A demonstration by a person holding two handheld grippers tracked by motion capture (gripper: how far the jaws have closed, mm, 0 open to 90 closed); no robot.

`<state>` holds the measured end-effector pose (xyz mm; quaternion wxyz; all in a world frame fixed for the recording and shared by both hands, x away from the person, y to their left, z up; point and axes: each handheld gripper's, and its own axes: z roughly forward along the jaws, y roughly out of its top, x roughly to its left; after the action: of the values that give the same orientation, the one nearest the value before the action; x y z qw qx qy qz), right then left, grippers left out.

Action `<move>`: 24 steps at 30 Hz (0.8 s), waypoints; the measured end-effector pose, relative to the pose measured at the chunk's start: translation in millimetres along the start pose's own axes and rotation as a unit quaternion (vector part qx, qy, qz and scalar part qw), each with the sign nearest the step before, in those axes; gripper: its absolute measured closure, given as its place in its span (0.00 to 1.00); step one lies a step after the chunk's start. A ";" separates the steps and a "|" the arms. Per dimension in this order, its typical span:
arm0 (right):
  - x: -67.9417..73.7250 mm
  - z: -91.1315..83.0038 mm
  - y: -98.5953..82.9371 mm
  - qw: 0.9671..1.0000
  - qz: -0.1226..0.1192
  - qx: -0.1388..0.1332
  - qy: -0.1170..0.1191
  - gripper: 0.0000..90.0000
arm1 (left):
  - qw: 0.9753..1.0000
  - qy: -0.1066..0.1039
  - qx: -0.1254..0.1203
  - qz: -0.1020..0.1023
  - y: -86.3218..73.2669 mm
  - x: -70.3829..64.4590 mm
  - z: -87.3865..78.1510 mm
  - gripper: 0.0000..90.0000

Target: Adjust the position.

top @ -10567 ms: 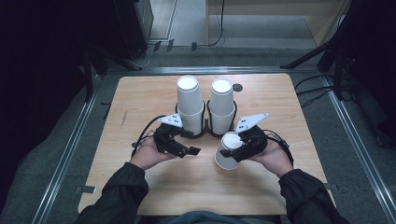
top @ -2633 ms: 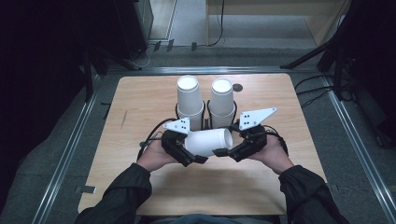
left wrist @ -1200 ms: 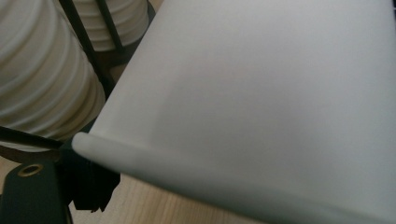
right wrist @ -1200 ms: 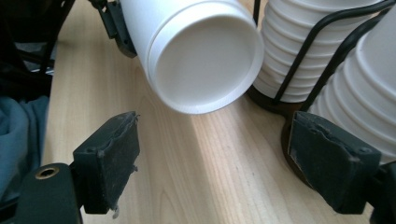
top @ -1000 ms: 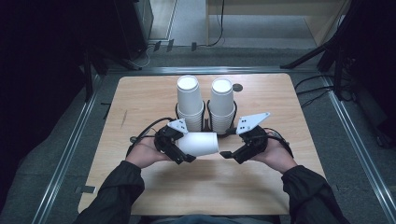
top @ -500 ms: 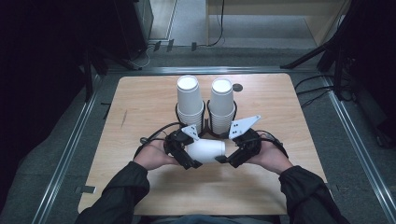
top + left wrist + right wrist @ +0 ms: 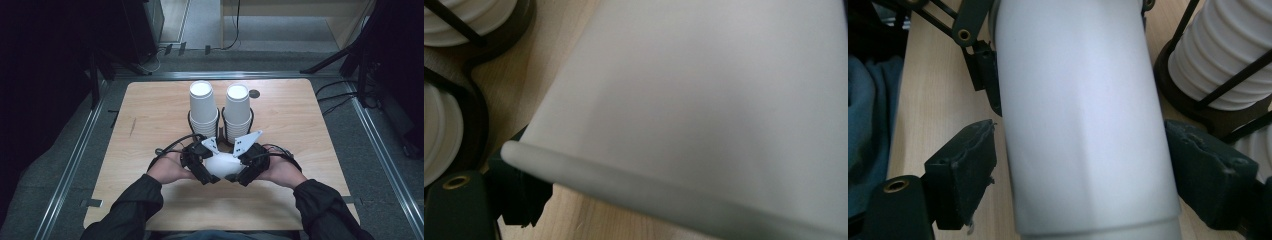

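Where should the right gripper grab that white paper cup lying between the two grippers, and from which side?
Grip the white paper cup across its plain side wall, near the narrow base. It lies on its side, so the right gripper can come in from the base end, one jaw on each flank. The rolled rim faces the left gripper.

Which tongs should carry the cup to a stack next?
Left, probably: the left tongs press the cup on both sides, while the right tongs straddle it with a gap at one jaw.
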<state>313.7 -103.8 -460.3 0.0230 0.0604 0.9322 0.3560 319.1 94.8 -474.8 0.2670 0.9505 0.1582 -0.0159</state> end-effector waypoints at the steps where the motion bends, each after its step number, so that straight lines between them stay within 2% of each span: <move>1: 1.4 4.2 1.2 1.000 -0.006 0.011 -0.002 0.18 | 1.000 0.000 0.002 0.002 0.3 -0.6 0.5 0.10; 5: 4.0 8.7 2.9 1.000 -0.016 0.025 -0.008 0.18 | 1.000 -0.005 0.005 0.001 1.6 -1.4 1.1 0.10; 6: 5.0 11.5 3.7 0.999 -0.023 0.033 -0.012 0.21 | 1.000 -0.005 0.005 0.001 1.9 -2.1 1.2 0.10; 24: 8.2 14.0 5.2 0.998 -0.044 0.041 -0.024 0.25 | 1.000 -0.001 0.001 0.008 0.9 -2.6 -2.6 0.10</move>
<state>307.3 -89.7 -467.3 0.0583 0.0282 0.9472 0.3142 316.8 94.7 -471.8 0.2662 0.9519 0.1507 -0.0148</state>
